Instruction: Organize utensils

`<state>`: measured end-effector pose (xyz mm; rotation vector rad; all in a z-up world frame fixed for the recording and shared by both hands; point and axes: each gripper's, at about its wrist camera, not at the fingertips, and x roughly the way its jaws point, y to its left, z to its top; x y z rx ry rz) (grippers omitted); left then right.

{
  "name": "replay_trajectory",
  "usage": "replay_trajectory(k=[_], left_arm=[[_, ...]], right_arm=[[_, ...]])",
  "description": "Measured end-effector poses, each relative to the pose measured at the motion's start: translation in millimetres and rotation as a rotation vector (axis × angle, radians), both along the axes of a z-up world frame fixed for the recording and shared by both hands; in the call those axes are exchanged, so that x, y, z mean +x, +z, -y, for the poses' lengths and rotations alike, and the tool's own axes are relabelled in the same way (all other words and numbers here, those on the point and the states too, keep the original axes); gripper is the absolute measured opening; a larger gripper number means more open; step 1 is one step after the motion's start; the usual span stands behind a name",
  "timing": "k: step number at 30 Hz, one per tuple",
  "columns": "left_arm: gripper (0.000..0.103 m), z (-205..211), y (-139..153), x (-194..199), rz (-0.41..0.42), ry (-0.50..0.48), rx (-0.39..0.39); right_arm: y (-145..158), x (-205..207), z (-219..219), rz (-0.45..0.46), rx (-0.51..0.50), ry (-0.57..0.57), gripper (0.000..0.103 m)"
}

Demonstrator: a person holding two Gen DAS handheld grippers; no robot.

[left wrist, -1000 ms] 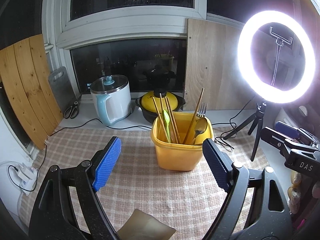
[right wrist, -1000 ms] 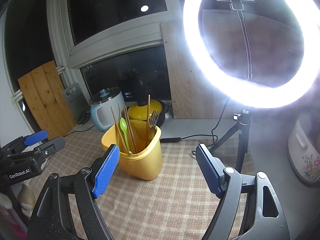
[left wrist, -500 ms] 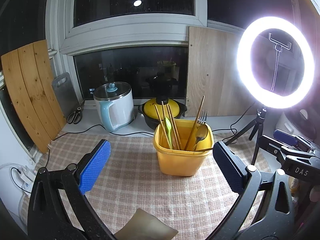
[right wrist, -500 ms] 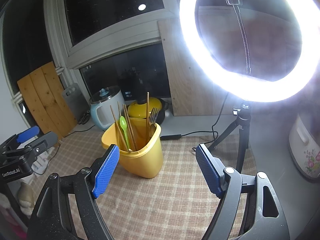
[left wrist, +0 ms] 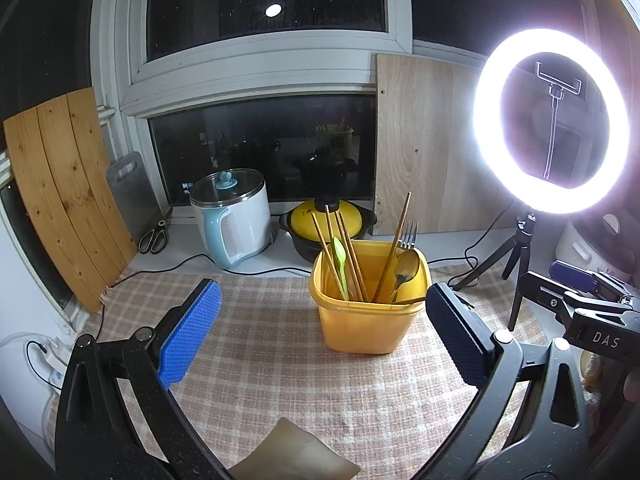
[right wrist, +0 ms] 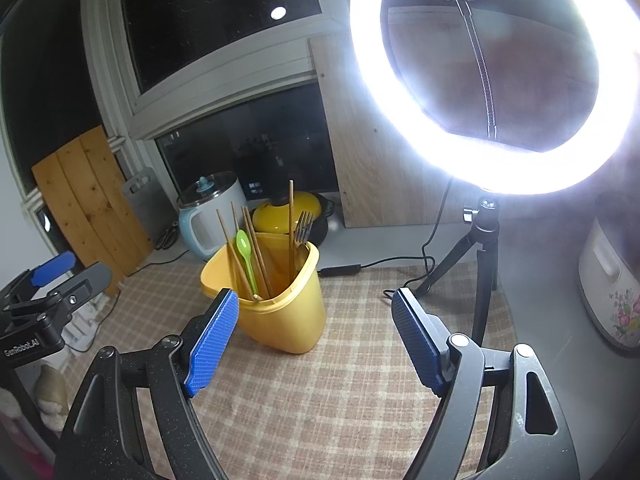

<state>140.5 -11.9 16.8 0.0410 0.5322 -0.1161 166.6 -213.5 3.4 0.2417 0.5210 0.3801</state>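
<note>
- Both tongs hang released and empty: left tongs (left wrist: 320,340) spread wide in front of the yellow holder (left wrist: 366,320), right tongs (right wrist: 316,344) gaping just beside it.
- Standing in that holder on the checked desk (left wrist: 260,360): chopsticks (left wrist: 340,252), green spoon (left wrist: 340,264), fork (left wrist: 408,236), brass spoon (left wrist: 406,270).
- No stray utensil shows on the cloth, so the sorting looks finished, or nearly.
- What's left, I'd guess, is only tidying.
</note>
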Motion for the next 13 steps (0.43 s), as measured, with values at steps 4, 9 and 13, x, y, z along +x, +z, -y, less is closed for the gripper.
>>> replay_trajectory(k=[4, 9, 13], left_arm=[[0.103, -2.0, -0.4, -0.3, 0.008, 0.008, -0.002], [0.103, -4.3, -0.9, -0.7, 0.021, 0.008, -0.002], [0.103, -5.8, -1.2, -0.3, 0.015, 0.005, -0.007]], right_arm=[[-0.9, -0.1, 1.3, -0.004, 0.003, -0.006, 0.079], [-1.8, -0.8, 2.2, -0.012, 0.008, -0.01, 0.079], [-3.1, -0.6, 2.6, -0.017, 0.013, -0.011, 0.079]])
